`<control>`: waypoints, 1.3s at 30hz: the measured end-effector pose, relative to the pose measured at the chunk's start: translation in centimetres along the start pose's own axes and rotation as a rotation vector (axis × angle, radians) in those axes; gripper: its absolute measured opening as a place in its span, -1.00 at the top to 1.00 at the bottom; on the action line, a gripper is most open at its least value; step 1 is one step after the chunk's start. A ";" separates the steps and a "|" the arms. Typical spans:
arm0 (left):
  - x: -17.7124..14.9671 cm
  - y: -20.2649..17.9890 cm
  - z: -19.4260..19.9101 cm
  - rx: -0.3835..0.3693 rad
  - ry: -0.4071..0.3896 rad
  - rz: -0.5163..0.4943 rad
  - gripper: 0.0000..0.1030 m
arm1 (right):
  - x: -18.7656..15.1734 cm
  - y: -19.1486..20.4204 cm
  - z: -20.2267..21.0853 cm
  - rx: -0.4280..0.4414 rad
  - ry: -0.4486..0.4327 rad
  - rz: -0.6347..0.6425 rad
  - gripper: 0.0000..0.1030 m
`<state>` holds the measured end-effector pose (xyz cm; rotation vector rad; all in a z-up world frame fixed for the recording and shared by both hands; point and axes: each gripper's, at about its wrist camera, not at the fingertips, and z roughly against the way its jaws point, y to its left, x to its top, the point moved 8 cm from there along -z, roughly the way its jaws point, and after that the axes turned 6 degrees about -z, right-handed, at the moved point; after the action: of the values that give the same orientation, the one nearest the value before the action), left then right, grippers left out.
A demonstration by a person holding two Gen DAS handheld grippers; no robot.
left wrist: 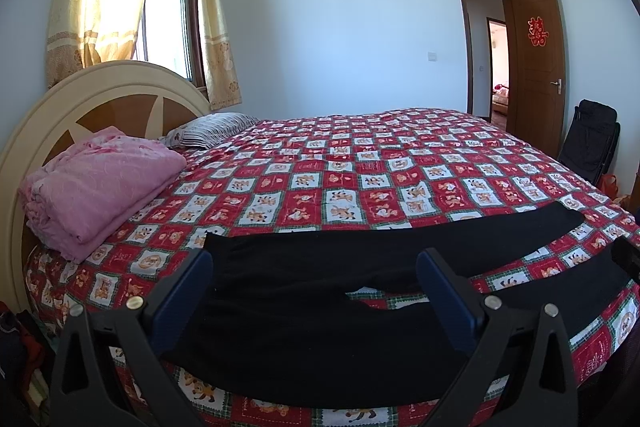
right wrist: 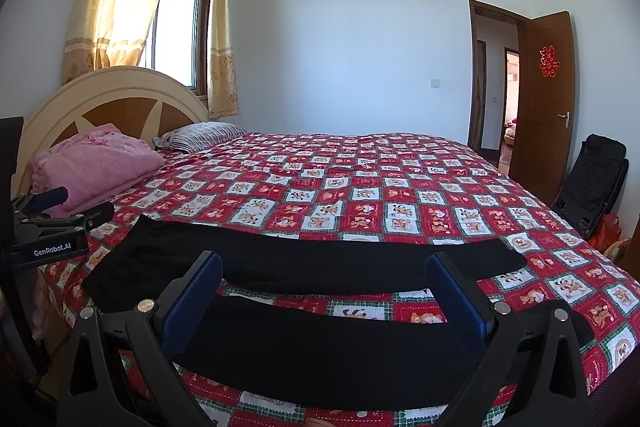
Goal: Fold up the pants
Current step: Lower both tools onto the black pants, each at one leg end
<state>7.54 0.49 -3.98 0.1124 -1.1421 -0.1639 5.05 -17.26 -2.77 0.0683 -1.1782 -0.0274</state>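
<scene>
- We see black pants (left wrist: 320, 267) spread flat along the near edge of the bed, legs parted.
- Beneath lies a red patchwork quilt (left wrist: 360, 167), wide and bare beyond.
- A folded pink blanket (left wrist: 96, 183) sits by the rounded headboard (left wrist: 100, 95).
- Our left gripper (left wrist: 314, 275) and right gripper (right wrist: 324, 279) hover released, holding nothing.

Left gripper (left wrist: 314, 291): black plastic frame w/ triangular cutouts in the arms, 2 round silver screw heads per side, dark-blue textured pads (left wrist: 182, 301) on the inner faces. Right gripper (right wrist: 324, 293) was the same build: black frame, silver screws, blue pads (right wrist: 192, 301). Right wrist view showed white "GenRobot.AI" lettering on the left unit's black body.
</scene>
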 end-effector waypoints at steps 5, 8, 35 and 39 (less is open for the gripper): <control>-0.7 -0.7 -0.8 -0.008 0.008 -0.005 -1.00 | -0.2 0.3 -0.3 0.011 0.010 0.005 -0.98; -1.1 -0.4 -1.7 -0.003 0.023 -0.012 -1.00 | -0.5 0.3 -0.6 0.021 0.019 0.003 -0.98; -5.9 14.1 -24.0 -0.036 0.311 0.029 -1.00 | -8.0 -5.3 -9.7 -0.046 0.260 -0.053 -0.98; -7.2 15.0 -27.4 -0.077 0.374 0.055 -0.73 | -7.7 -6.6 -10.6 -0.053 0.268 -0.043 -0.73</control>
<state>30.67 16.71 -19.16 0.0403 -0.7637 -0.1316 12.01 -22.98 -14.38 0.0487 -0.9078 -0.0852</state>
